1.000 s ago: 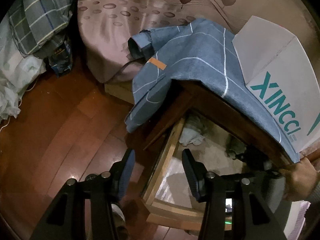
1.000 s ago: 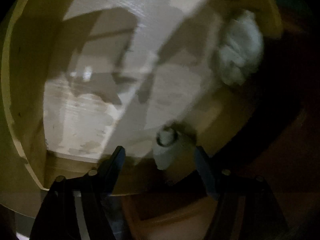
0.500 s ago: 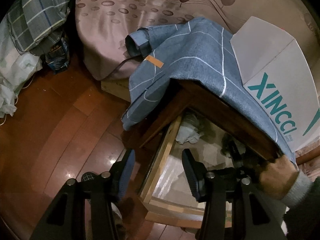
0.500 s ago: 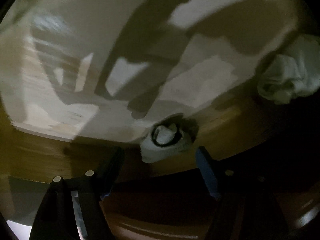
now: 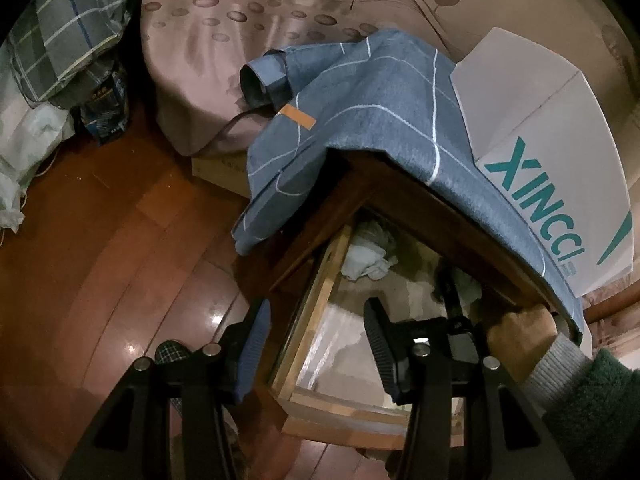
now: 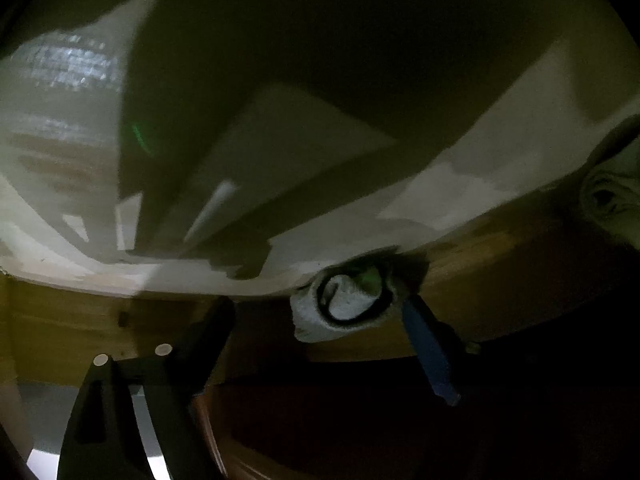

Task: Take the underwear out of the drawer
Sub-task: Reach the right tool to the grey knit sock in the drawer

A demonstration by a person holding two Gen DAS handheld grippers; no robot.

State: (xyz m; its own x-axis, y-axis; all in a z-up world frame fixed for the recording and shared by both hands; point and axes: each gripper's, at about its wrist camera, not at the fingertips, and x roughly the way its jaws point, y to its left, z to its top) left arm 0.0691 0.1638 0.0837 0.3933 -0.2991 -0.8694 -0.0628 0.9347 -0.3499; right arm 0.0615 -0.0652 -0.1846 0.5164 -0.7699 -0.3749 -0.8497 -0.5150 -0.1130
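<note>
Left tool point(image 5: 316, 344): fingers apart, nothing between them, hovering above the near corner of the open drawer point(image 5: 316, 280). Ahead of it and slightly right, a pale crumpled bundle point(image 5: 366, 258) in the drawer's back corner, under the overhang of the nightstand top. Beyond that, a blue checked cloth point(image 5: 360, 120) draped over the tabletop, with a white box point(image 5: 548, 152) on it to the right. Wooden floor point(image 5: 100, 240) off to the left; bed cover point(image 5: 240, 40) far ahead.

Right tool point(image 6: 320, 312): deep inside the drawer, fingers spread, not clamped. Small white rolled piece with a dark band point(image 6: 344, 304) sitting between the tips, against the right-hand finger point(image 6: 428, 348) and pressed to the drawer wall point(image 6: 500, 264). Likely the underwear to take, though too dim and blurred to be sure of the garment type. Second pale roll point(image 6: 612, 200) far right, partly cut off by the view's edge.

Risks, as judged:
- Closing with the roll off-centre, toward one finger: only an edge pinched, roll slipping out on the lift.
- Tips scraping or jamming on the wall, since the piece lies tight against it.
- Poor light under the overhang: wrong item gripped.
- Lifting straight up: tool or hand point(image 5: 520, 332) striking the tabletop edge above.
</note>
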